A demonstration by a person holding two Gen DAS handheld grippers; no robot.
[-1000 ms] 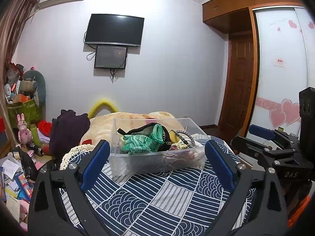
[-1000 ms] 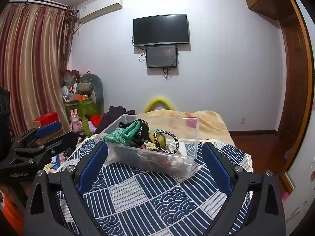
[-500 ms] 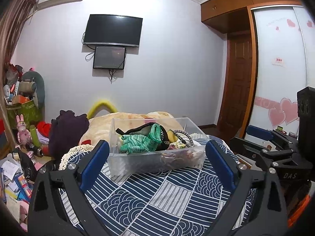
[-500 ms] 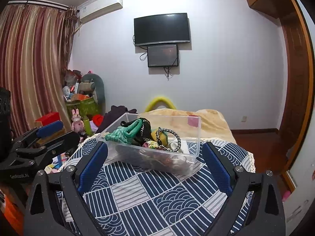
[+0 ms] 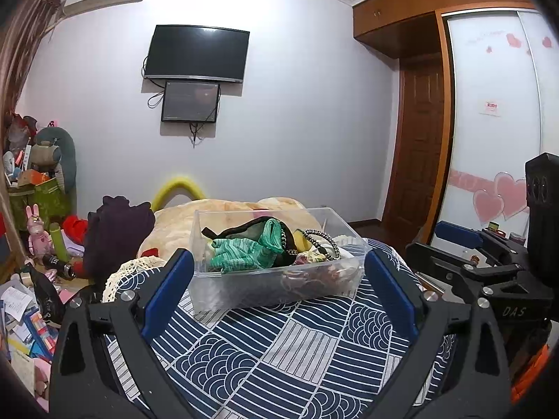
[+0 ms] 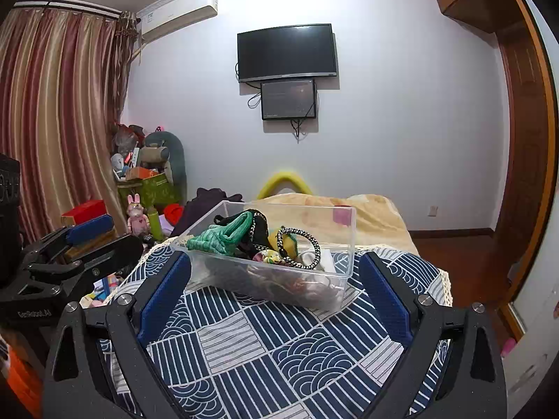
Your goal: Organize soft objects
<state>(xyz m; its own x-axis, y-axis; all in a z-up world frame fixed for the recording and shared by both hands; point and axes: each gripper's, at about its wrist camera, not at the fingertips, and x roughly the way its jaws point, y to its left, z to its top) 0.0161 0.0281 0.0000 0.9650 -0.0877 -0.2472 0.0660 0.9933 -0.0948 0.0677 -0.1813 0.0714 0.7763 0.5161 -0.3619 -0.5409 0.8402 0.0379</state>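
The left gripper (image 5: 277,272) is held with its blue-padded fingers (image 5: 169,288) spread wide apart and nothing between them. The right gripper (image 6: 274,276) is likewise spread wide and holds nothing. Both hover low over the blue-and-white patterned cloth (image 5: 279,345) and point at the clear plastic bin (image 5: 276,281), which rests on that cloth just ahead of the fingertips.

The bin holds the soft objects: a green knitted item (image 5: 244,253) draped over a black piece (image 5: 244,230), a black-and-white braided hair band (image 6: 300,248), and further small fabric items that are indistinct through the wall.

The left wrist view shows the right gripper from the side at the right edge, plus a wardrobe with heart stickers (image 5: 496,199) and a wooden door (image 5: 415,139). The right wrist view instead shows the left gripper at the left edge, a striped curtain (image 6: 59,111) and a pink tag on the bin's far wall (image 6: 340,216).

Behind the bin lie a beige blanket (image 5: 181,216) and a dark purple garment (image 5: 115,227). Toys and clutter (image 5: 35,209) occupy the left corner. A television (image 5: 197,52) with a smaller screen below it hangs on the white wall, and an air conditioner (image 6: 178,10) is mounted near the ceiling.
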